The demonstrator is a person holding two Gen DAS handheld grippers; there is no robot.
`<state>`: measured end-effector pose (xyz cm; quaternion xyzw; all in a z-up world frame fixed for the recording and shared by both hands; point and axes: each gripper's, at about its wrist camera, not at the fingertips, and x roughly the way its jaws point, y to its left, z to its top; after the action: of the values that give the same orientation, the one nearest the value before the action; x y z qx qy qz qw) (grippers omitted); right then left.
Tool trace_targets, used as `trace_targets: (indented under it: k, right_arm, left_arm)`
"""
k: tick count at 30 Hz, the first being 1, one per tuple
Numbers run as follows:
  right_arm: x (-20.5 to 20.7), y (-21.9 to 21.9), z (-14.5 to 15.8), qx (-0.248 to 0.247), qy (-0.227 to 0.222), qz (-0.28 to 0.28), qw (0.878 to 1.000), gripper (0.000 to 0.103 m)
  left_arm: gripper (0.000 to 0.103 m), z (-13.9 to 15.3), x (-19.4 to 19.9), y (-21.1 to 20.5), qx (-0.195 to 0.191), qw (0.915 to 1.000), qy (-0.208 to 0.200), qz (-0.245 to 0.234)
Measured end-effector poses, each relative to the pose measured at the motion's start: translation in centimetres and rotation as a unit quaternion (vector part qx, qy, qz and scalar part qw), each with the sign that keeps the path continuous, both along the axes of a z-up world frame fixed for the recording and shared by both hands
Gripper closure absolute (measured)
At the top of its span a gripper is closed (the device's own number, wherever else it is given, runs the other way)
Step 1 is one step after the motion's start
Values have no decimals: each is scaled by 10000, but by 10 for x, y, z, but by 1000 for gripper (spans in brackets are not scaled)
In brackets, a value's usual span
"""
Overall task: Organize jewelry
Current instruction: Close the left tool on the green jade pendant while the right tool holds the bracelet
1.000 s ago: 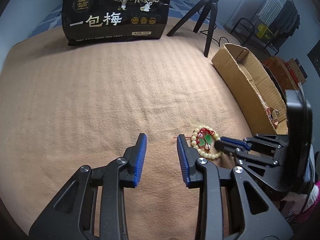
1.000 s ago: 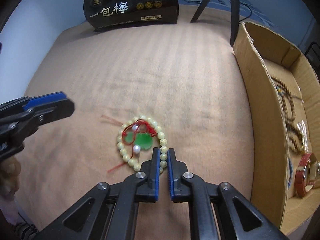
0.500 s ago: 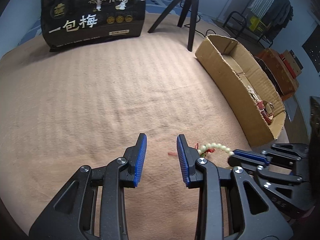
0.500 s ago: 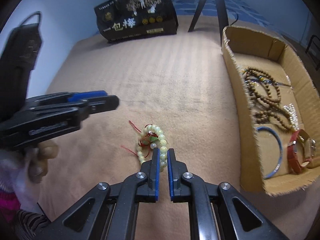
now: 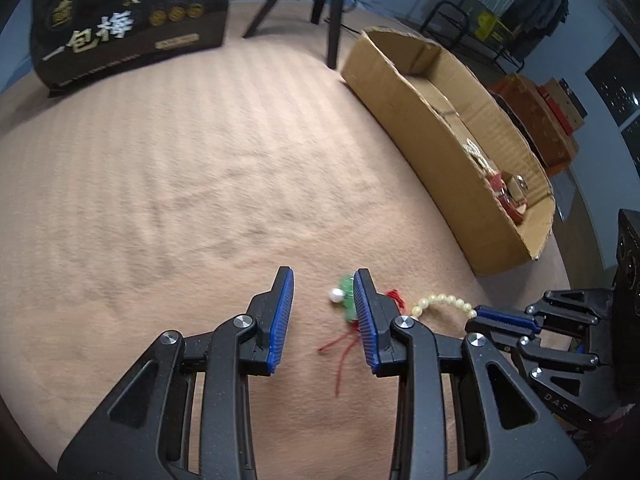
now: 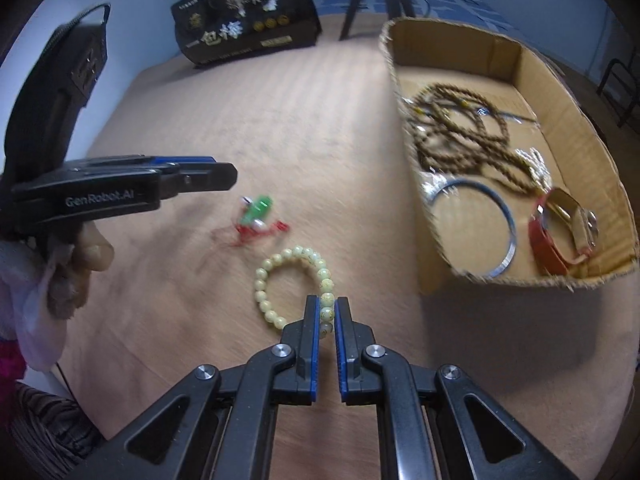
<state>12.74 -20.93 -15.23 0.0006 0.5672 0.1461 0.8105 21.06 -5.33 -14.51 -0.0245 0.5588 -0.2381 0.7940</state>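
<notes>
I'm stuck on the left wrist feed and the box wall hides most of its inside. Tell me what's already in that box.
Observer: The cardboard box holds a brown bead necklace.
Operator: Go on, list the rest.
Observer: A blue bangle lies flat near the front.
Operator: Now confirm the right grip.
Observer: The right gripper pinches the pale bead bracelet by a few beads; the green pendant lies separately on the blanket.
</notes>
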Motion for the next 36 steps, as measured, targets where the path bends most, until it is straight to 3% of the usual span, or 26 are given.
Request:
trace_targets:
  k: [18, 21, 24, 28, 36]
  right_arm:
    - [-5, -24, -12, -181, 57, -54, 9998, 99]
    - [-5, -24, -13, -196, 66, -35, 9998, 99]
    - [-4, -22, -15, -210, 91, -41, 9997, 99]
    - [-2, -19, -16, -224, 97, -45, 9997, 99]
    - [-2, -19, -17, -213, 94, -5, 9997, 99]
  left_arm:
    - [72, -21, 11, -7, 45, 9996, 223, 134]
    - [72, -20, 12, -10, 57, 9997, 206, 106]
    - [79, -20, 12, -15, 23, 9997, 235, 41]
    - [79, -20, 7, -25, 101, 9996, 199, -165]
    - [79, -9, 2, -20, -38, 9997, 209, -100]
